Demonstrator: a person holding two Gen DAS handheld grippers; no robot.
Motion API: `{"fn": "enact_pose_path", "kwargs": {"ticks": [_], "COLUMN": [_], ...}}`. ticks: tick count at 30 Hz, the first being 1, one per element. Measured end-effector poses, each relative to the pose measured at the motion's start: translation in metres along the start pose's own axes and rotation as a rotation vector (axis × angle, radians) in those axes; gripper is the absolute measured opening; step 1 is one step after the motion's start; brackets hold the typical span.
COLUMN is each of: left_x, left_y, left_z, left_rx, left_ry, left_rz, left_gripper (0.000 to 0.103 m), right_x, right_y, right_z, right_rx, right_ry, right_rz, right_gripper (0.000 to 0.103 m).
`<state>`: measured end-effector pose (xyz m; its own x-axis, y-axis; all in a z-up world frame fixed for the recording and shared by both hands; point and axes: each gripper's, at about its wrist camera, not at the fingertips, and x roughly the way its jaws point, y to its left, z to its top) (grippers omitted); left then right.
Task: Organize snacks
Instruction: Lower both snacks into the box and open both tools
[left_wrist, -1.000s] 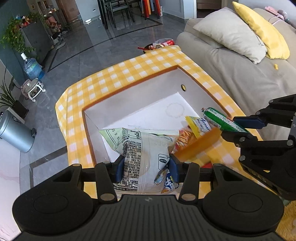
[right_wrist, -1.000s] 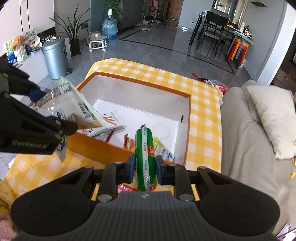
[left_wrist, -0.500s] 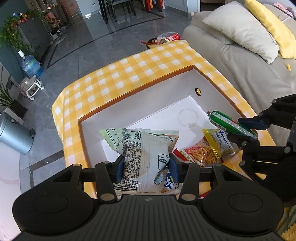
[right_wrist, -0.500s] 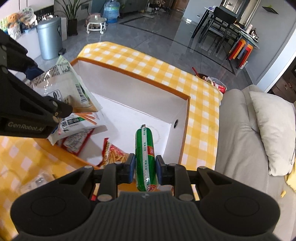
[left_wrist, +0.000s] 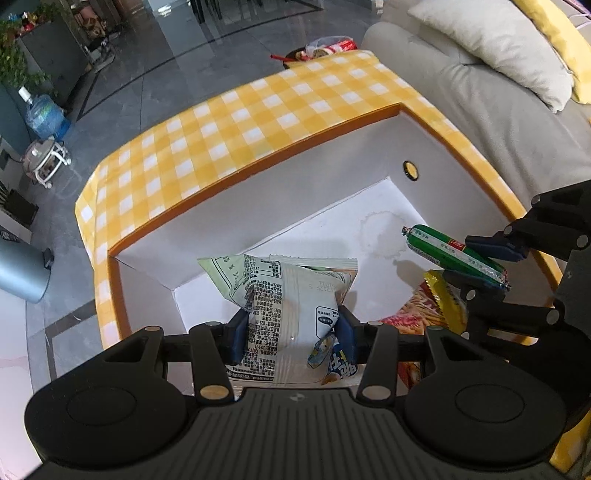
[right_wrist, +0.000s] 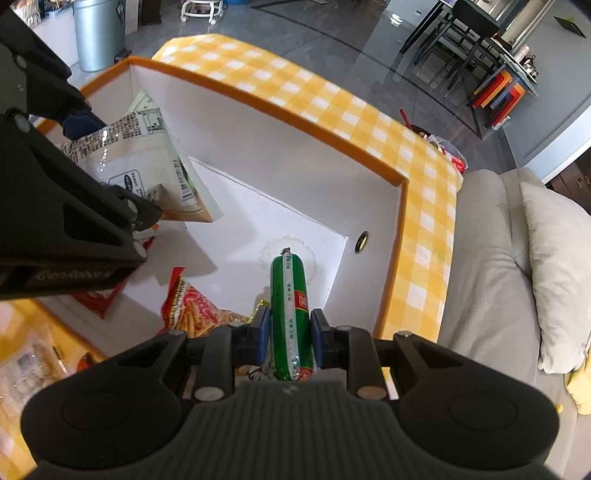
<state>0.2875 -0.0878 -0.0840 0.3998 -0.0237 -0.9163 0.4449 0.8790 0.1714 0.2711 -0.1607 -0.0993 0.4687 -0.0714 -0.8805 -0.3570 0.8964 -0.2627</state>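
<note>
Left gripper (left_wrist: 290, 330): clamped on snack bag (left_wrist: 284, 295), blue pads squeezing both sides near its lower end; bag hangs over the near part of the box, clear of the floor.
Snack bag: looks light, air-puffed, crinkly film. Soft, so the pads dent it; contents likely crushable. Grip on the body looks secure but a sealed end seam would be the safer hold.
Right gripper (right_wrist: 290, 330): clamped on sausage (right_wrist: 290, 314), pads across its rear half, front end sticking out forward over the box's right side.
Sausage: firm tube in a slick green casing, probably denser than the bag. Judged risk: slides lengthways out of the pads if tilted nose-down. Mid-length hold is best.
Fries packet (right_wrist: 195, 306): lying on the box floor just below and left of the sausage, a yellow packet (left_wrist: 445, 302) touching it.
Red packet (right_wrist: 96, 301): on the floor under the left gripper, mostly hidden.
Box (left_wrist: 258, 206): white inside, orange rim, gingham outside; far half of the floor bare, round hole in the right wall.
Next move: lower and release each into the bare area, gently for the bag.
Beyond: sofa (right_wrist: 491, 266) with cushion right of the box, grey tile floor (left_wrist: 129, 96) far side.
</note>
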Motion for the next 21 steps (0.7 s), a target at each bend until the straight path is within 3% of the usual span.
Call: {"fn": "enact_pose_path", "kwargs": {"ticks": [6,21], "left_x": [0.018,0.041], "left_y": [0.006,0.002], "left_z": [0.006,0.008], "left_rx": [-0.029,0.001], "left_ry": [0.027,0.075], "left_rz": [-0.018,0.038], "left_gripper": [0.054,0.055], "right_x": [0.019,0.03], "right_y": [0.0,0.011], "right_z": [0.004,0.004], "right_rx": [-0.015,-0.071], "right_ry": [0.03,0.056], "right_rz": [-0.007,-0.028], "right_gripper": [0.02,0.02]}}
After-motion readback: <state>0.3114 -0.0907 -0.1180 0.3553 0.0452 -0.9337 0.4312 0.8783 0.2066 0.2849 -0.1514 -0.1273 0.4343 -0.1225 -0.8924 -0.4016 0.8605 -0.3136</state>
